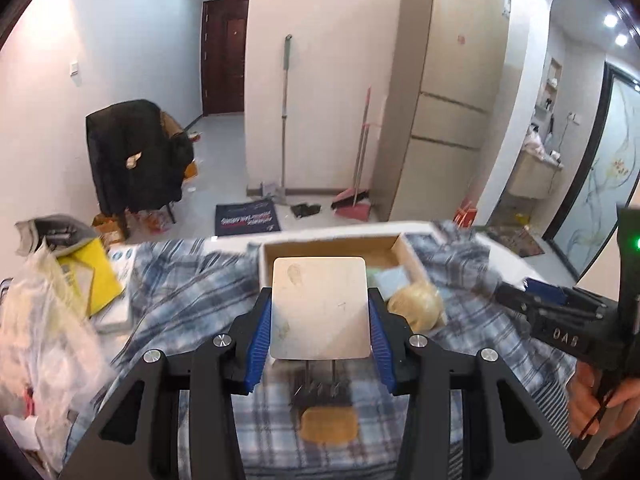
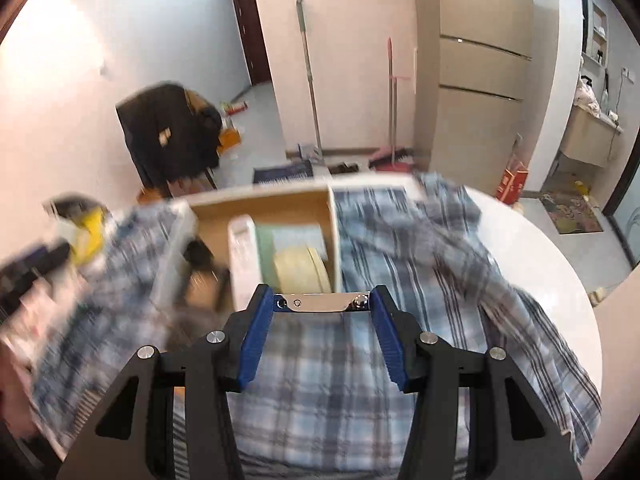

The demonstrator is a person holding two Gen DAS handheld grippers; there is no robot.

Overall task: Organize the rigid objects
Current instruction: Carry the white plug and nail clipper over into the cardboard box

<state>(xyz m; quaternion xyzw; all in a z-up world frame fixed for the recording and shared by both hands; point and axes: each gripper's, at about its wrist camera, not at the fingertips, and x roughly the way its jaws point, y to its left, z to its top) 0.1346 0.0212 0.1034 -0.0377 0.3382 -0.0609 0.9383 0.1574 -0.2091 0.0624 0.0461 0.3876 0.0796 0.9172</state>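
Note:
My left gripper is shut on a flat beige panel with rounded corners, held above the plaid cloth. Thin metal pins, a dark part and a tan pad show below the panel. My right gripper is shut on a shiny metal piece with a round stud. Just beyond both grippers stands an open shallow box. It holds a yellowish tape roll, a white oblong thing and a pale card. The right gripper also shows at the right edge of the left wrist view.
The plaid cloth covers much of a round white table. Plastic bags and a yellow pouch crowd the table's left side. On the floor behind are a chair with a black jacket, a mop, a dustpan and a fridge.

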